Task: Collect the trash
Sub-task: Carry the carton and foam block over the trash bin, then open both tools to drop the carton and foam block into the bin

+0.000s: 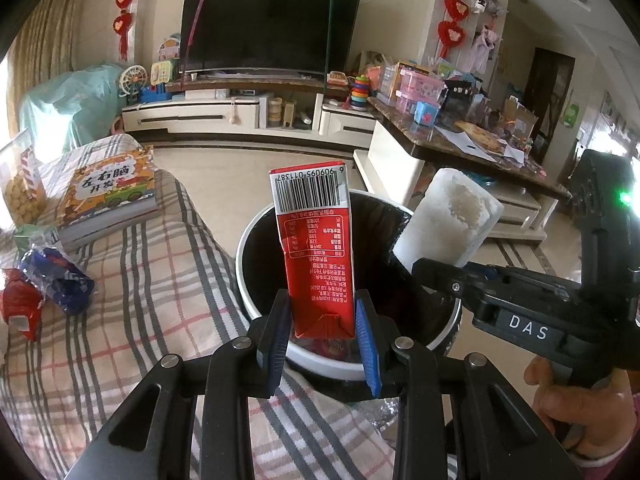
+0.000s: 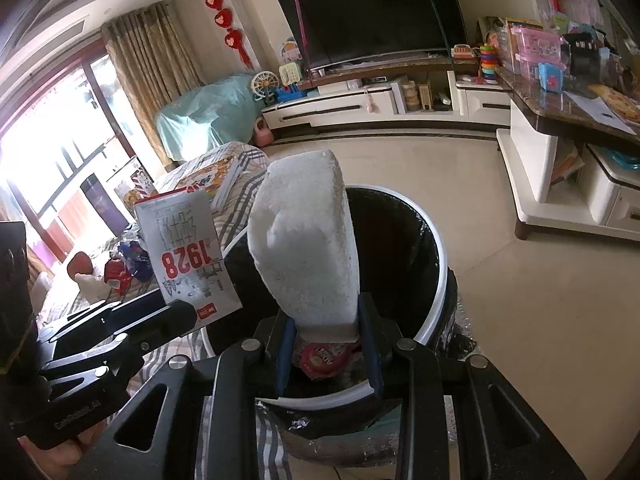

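My left gripper [image 1: 323,330] is shut on a red drink carton [image 1: 314,248] with a barcode, held upright over the open trash bin [image 1: 256,304]. The carton also shows in the right wrist view [image 2: 186,256]. My right gripper [image 2: 326,344] is shut on a white foam block [image 2: 308,240], also held above the bin [image 2: 434,280], which has a black liner and a white rim. The foam block shows in the left wrist view [image 1: 448,220] to the right of the carton. A red snack wrapper [image 2: 324,358] lies inside the bin.
A plaid-covered surface [image 1: 160,300] lies left of the bin with a book [image 1: 108,196], a snack box [image 1: 20,188], and blue [image 1: 60,280] and red wrappers [image 1: 18,304]. A TV stand [image 1: 240,114] and a cluttered counter [image 1: 460,136] stand beyond the bare floor.
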{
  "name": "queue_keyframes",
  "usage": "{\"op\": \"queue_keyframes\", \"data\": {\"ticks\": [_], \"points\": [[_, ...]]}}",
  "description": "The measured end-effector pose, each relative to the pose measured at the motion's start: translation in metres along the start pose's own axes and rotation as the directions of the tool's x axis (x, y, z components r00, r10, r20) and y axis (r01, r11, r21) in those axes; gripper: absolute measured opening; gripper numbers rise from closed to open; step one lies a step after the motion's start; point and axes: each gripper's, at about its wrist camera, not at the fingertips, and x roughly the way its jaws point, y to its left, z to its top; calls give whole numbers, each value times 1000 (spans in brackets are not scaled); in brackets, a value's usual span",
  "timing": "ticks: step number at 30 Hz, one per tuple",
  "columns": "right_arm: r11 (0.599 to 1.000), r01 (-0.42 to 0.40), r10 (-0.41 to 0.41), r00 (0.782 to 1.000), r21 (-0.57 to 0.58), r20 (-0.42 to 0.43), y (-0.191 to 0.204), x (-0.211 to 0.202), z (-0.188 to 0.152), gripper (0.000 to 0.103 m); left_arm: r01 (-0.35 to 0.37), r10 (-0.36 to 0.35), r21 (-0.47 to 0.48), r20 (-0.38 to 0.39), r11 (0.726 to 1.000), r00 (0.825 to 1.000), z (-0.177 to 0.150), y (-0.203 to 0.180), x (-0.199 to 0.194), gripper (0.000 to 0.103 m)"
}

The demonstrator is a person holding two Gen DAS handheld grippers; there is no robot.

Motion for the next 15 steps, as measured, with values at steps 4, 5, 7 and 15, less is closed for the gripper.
{"op": "queue_keyframes", "data": {"ticks": [4,5,7,15], "points": [[1000,-1,1,1000,0,-9,-1,4,2,30,-3,2,-4,-10,1000,1000,3,-2,5,29],[1000,-2,2,1000,-1,-13,-1,5,2,30,-4,4,-5,-11,1000,1000,4,-2,6,29],[1000,1,-1,1000,-3,-18,-2,7,2,30,-5,4,-6,-15,1000,1000,5,-2,8,29],[1000,5,-5,1000,-1,-30,-4,13,5,30,-4,4,-13,-23,1000,1000,7,-6,9,30]]}}
